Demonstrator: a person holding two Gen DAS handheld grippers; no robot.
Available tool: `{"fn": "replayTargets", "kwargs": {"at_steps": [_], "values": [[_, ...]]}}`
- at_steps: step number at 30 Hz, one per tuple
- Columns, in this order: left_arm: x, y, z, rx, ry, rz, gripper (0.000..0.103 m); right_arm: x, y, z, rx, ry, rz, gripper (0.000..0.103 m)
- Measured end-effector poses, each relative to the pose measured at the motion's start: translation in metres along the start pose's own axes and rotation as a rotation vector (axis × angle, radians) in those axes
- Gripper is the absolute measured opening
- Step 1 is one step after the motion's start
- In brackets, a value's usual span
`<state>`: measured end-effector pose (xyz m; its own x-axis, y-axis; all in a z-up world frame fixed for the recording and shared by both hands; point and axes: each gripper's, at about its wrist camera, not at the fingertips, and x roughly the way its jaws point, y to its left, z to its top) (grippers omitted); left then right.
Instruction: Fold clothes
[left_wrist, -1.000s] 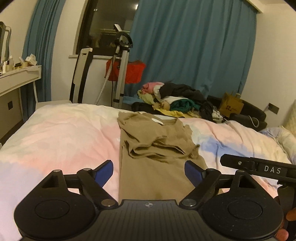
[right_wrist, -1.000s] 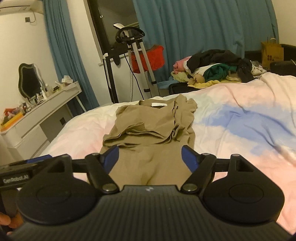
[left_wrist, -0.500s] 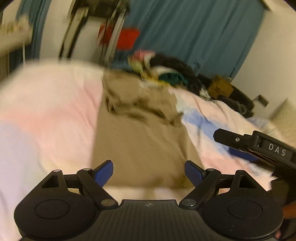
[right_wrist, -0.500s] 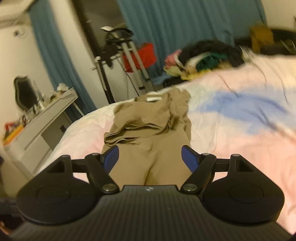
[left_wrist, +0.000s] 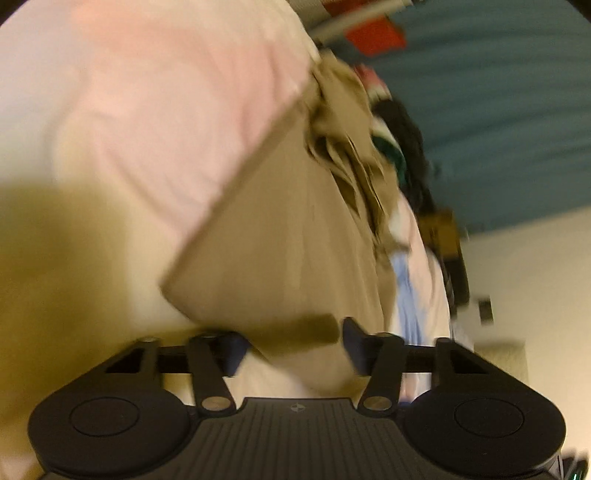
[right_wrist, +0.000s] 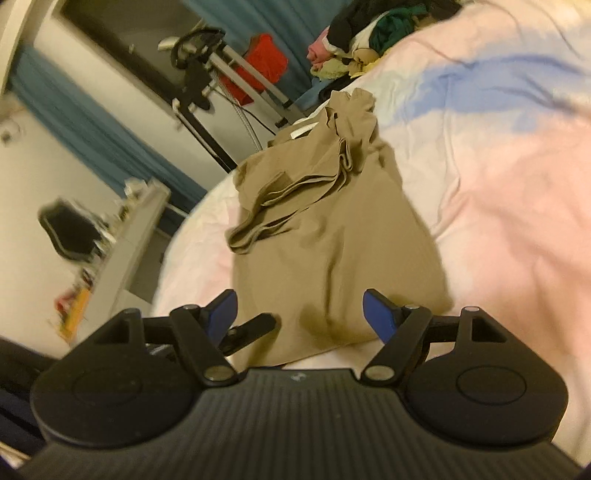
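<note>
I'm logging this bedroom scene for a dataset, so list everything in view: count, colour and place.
Garment: one, tan, flat on the bed, sleeves folded in, near hem at the grippers.
Bed cover: one, pink and white with a blue patch, under the garment.
Clothes pile: one, mixed black, green, pink and yellow, far end of the bed.
Curtains: teal, behind the pile.
Stand: one, black and silver, beyond the bed.
Red item: one, beside the stand.
Dressing table: one, white, cluttered, beside the bed.
Left gripper: black, blue pads, jaws closing around the hem.
Right gripper: black, blue pads, open over the hem.
</note>
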<state>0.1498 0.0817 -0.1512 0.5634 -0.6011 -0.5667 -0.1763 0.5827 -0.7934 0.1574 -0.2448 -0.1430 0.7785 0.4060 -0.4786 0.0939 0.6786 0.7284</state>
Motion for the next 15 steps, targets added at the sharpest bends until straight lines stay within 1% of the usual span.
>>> {"fn": "replayTargets", "kwargs": {"at_steps": [1,3,4,5,7,9,11,12,13,15], "values": [[0.001,0.004,0.001,-0.016,-0.017,0.003,0.03,0.005,-0.003,-0.006,0.058,0.028,0.044,0.078],[0.0,0.009,0.001,-0.03,-0.043,0.001,0.013,0.019,-0.009,-0.017,0.187,0.102,0.14,0.079],[-0.001,0.009,0.001,-0.027,-0.055,-0.004,0.011,0.026,-0.014,-0.022,0.259,0.123,0.179,0.078],[-0.003,0.009,0.0,-0.022,-0.066,-0.01,0.008,0.033,-0.018,-0.025,0.309,0.13,0.194,0.078],[-0.007,0.007,-0.003,-0.014,-0.089,-0.025,0.006,0.047,-0.024,-0.029,0.344,0.133,0.167,0.077],[-0.013,0.002,-0.003,-0.014,-0.114,-0.047,0.005,0.061,-0.036,-0.03,0.408,0.142,0.147,0.077],[-0.021,-0.003,-0.002,-0.003,-0.151,-0.074,0.005,0.064,-0.05,-0.028,0.474,0.11,0.145,0.062],[-0.023,-0.006,-0.002,0.006,-0.169,-0.084,0.005,0.063,-0.055,-0.026,0.493,0.084,0.135,0.056],[-0.025,-0.008,0.0,0.015,-0.183,-0.091,0.004,0.06,-0.06,-0.022,0.498,0.053,0.117,0.047],[-0.027,-0.013,0.002,0.031,-0.199,-0.101,0.004,0.053,-0.067,-0.016,0.505,-0.007,0.079,0.036]]}}
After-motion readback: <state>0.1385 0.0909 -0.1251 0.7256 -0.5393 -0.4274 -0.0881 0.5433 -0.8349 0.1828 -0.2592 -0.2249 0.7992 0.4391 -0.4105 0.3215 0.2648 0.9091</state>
